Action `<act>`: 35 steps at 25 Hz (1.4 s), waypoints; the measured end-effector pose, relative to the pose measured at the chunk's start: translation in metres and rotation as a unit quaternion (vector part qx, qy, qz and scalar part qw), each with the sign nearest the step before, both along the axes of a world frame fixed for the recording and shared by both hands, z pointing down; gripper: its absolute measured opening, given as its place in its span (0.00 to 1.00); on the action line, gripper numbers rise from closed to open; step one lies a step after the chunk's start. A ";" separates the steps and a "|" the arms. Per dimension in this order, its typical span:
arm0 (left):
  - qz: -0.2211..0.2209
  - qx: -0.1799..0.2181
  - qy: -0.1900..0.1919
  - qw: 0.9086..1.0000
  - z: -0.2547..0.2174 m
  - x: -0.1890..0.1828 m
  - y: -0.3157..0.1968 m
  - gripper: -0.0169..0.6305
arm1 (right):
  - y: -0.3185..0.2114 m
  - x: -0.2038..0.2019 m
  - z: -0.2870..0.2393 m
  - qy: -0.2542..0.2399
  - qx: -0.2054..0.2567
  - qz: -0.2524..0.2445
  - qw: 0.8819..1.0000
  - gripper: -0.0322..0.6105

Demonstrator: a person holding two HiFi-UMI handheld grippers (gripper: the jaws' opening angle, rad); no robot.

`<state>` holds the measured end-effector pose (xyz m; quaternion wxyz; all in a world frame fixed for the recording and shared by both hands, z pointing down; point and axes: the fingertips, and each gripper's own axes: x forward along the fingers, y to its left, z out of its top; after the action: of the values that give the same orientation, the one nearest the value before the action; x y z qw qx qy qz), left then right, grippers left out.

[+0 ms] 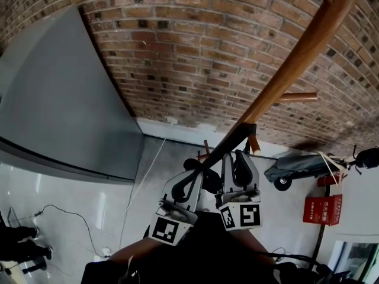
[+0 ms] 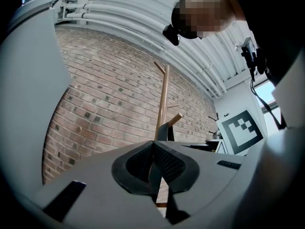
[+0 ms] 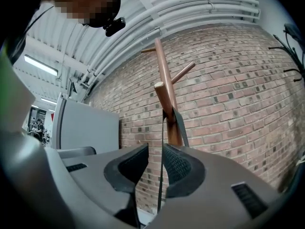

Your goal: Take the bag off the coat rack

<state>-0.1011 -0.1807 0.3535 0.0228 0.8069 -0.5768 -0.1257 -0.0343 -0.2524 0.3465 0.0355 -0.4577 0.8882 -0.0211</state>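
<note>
Centre frame: bag strap (image 3: 180,121) hangs on coat rack (image 3: 163,70) peg; left gripper (image 2: 153,144) pinches it; right gripper (image 3: 153,149) jaws parted around it; unhooking appears not yet done.

Each hand carries a pale grey moulded-plastic two-jaw gripper, and the left gripper (image 1: 199,172) and right gripper (image 1: 238,154) look like twins. The black rubbery finger pads (image 3: 180,168) are curved like petals and textured with a fine grid. Narrow dark rectangular slots (image 3: 245,199) are cut into the broad grey shells. Behind the jaws each tool bears a white cube printed with black square markers (image 1: 241,216), the left one's cube (image 1: 167,229) much the same. The person wears black clothing (image 1: 201,256) and a small black camera on a dark headband (image 3: 113,26).
</note>
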 end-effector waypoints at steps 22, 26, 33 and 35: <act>-0.014 -0.005 0.011 1.000 0.006 -0.026 -0.015 0.05 | -0.031 -0.013 -0.013 0.000 0.022 0.010 1.000 0.08; -0.013 -0.005 0.010 1.000 0.006 -0.024 -0.016 0.05 | -0.026 -0.012 -0.027 -0.002 0.040 0.008 0.999 0.08; -0.013 -0.003 0.007 1.000 0.003 -0.020 -0.016 0.05 | -0.011 -0.010 -0.048 -0.008 0.066 0.004 0.998 0.08; -0.013 -0.003 0.007 1.000 0.003 -0.018 -0.015 0.05 | -0.005 -0.010 -0.054 -0.014 0.071 0.000 0.997 0.08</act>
<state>-0.1186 -0.1955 0.3564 0.0277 0.7983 -0.5875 -0.1294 -0.0445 -0.2572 0.2926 0.0802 -0.4536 0.8869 0.0356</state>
